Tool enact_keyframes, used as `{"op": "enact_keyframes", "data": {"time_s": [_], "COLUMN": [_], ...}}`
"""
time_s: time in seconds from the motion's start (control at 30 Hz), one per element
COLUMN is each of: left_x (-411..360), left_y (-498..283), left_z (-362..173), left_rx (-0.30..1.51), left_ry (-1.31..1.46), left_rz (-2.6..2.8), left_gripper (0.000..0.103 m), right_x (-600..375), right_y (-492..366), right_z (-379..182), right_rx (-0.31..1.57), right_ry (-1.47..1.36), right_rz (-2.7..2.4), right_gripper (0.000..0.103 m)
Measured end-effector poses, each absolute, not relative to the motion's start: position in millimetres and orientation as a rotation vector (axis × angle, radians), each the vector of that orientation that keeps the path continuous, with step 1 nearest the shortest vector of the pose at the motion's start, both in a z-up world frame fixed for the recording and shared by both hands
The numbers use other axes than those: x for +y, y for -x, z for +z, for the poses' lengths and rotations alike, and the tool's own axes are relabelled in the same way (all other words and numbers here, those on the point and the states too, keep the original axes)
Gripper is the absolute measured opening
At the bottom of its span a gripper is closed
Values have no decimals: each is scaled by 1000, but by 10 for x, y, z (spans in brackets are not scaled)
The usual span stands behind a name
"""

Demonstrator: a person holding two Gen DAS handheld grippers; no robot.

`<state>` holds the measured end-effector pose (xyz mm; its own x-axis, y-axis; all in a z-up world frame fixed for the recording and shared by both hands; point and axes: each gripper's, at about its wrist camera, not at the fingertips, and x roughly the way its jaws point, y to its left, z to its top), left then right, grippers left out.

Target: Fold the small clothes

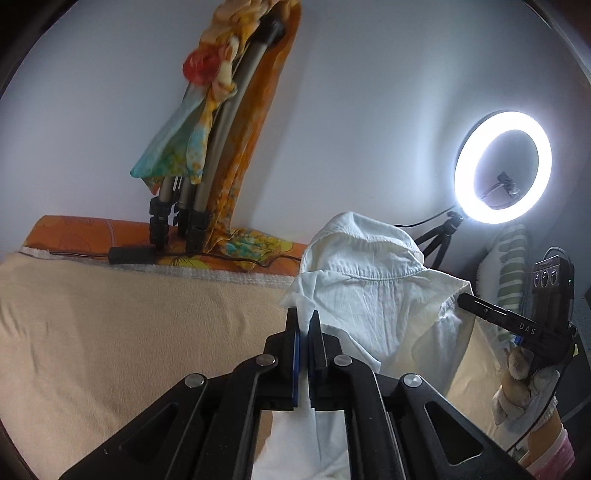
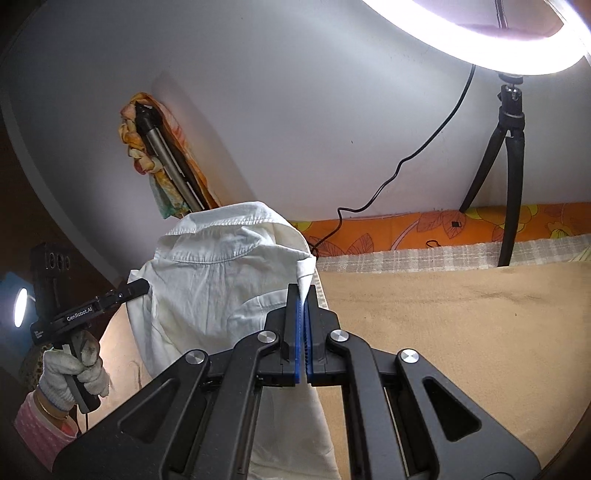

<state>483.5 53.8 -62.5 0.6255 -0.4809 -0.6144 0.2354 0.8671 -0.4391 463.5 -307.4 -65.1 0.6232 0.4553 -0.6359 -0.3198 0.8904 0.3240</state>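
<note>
pinched the white shirt (image 1: 373, 291) by its shoulders, left gripper (image 1: 303, 325) and right gripper (image 2: 303, 306) both clamped on cloth, hung between them above the beige blanket (image 2: 461, 332), probably to straighten it before folding.

Glaring white from the ring light (image 1: 503, 167) at right of frame, blowing out along the upper right (image 2: 480, 33) in the right wrist view. Vignetting and bending heavily at fisheye edges; dimming toward left corners.
</note>
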Motion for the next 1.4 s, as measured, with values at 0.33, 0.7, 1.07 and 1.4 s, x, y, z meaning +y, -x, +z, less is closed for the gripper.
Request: {"op": "enact_keyframes", "data": {"time_s": [0.33, 0.7, 1.07, 1.4], "left_x": [567, 501, 483, 758], "left_y": [-4116, -3202, -2404, -2029], "left_z": [-296, -223, -689, -889], "left_rx": [763, 772, 861, 918], "left_ry": [285, 212, 161, 255], "left_rz": [-439, -451, -467, -489], "left_gripper": [0, 0, 0, 19], "right_x": [-3096, -3098, -3089, -3230], "right_y": [-3887, -3069, -2224, -1722], "right_z": [-316, -363, -874, -1090], "right_rx": [761, 774, 835, 877], "right_ry": [-131, -93, -4, 2], "right_rz": [457, 457, 429, 353], "right_gripper": [3, 3, 3, 5]}}
